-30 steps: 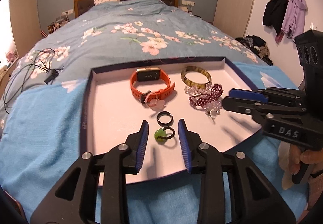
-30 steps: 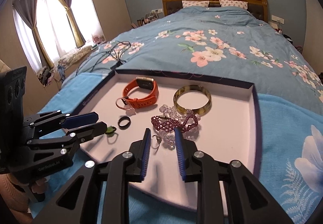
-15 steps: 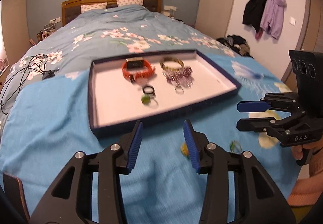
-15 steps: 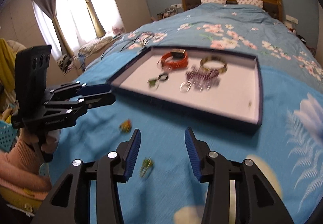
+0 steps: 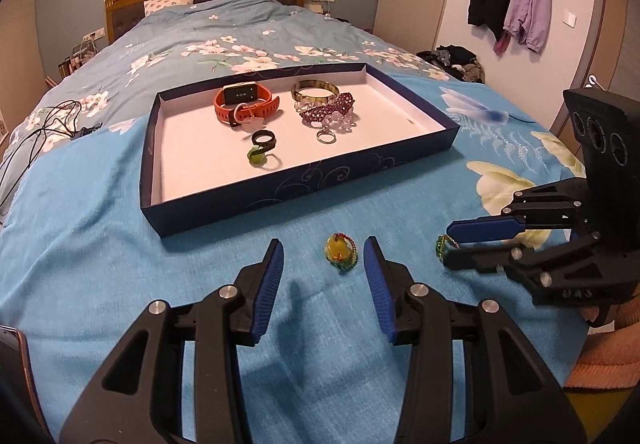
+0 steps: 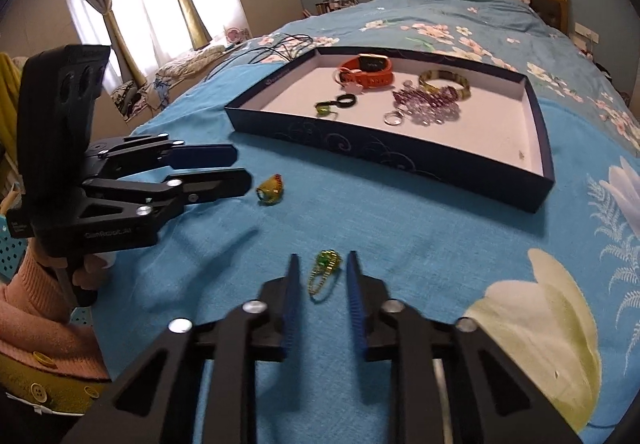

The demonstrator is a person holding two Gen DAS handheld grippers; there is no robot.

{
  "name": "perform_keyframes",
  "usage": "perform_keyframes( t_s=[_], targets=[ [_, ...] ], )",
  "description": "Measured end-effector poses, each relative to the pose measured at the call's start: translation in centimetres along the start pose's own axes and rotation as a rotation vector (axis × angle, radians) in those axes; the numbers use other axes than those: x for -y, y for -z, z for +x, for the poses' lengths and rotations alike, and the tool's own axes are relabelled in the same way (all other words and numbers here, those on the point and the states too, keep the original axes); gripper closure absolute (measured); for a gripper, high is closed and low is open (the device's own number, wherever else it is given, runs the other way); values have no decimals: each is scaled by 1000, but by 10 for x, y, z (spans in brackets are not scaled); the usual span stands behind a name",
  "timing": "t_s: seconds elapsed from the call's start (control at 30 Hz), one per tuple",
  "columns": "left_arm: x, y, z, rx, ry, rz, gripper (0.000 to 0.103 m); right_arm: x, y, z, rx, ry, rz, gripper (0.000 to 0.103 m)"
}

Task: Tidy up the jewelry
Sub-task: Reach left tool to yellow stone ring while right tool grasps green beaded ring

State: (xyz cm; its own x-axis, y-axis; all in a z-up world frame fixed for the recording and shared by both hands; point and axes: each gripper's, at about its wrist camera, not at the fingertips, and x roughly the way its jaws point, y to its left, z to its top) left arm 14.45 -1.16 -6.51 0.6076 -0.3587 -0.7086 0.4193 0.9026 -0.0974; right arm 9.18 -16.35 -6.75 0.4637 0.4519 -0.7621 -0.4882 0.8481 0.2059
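- The step in hand looks like picking up the two loose pieces that lie on the blue blanket [image 5: 120, 244] in front of the tray [image 5: 304, 179], one for each hand-held gripper.
- The left hand-held gripper [image 5: 323, 258] has its jaws apart and holds nothing. The yellow ring [image 5: 340, 250] lies on the blanket between its blue pads, closer to the right pad than the left, at about tip level.
- To do this well, I would shift that gripper a little to its right so the ring sits centred, lower the tips to the cloth, then close slowly; the ring is small and could tip or slide out.
- The right hand-held gripper [image 6: 322, 270] also has its jaws apart and empty. The green beaded piece [image 6: 325, 272] lies between its pads, its trailing loop reaching back toward the gripper body.
- Here the pads already straddle the piece, so closing on the thicker green head rather than the thin loop seems the safer grip.
- The soft blanket may bunch under the tips, so I would press lightly.
- The tray lies well beyond both grippers on the bed, already holding an orange watch [image 5: 244, 103], a bangle [image 5: 314, 89], a purple bracelet [image 5: 328, 111], a black ring [image 5: 264, 137], a green ring [image 5: 260, 155] and a silver ring [image 5: 326, 135].
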Motion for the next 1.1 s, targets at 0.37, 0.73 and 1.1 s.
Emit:
perform_keyframes(
  t_s=[0.37, 0.73, 1.1],
  targets=[
    [4, -2, 5, -12, 15, 14, 62, 25, 4, -10, 30, 31, 110, 84],
    [10, -7, 22, -64, 30, 12, 62, 4, 1, -5, 17, 51, 15, 66],
    [6, -10, 35, -99, 41, -33, 75, 6, -2, 1, 1, 76, 6, 96]
  ],
)
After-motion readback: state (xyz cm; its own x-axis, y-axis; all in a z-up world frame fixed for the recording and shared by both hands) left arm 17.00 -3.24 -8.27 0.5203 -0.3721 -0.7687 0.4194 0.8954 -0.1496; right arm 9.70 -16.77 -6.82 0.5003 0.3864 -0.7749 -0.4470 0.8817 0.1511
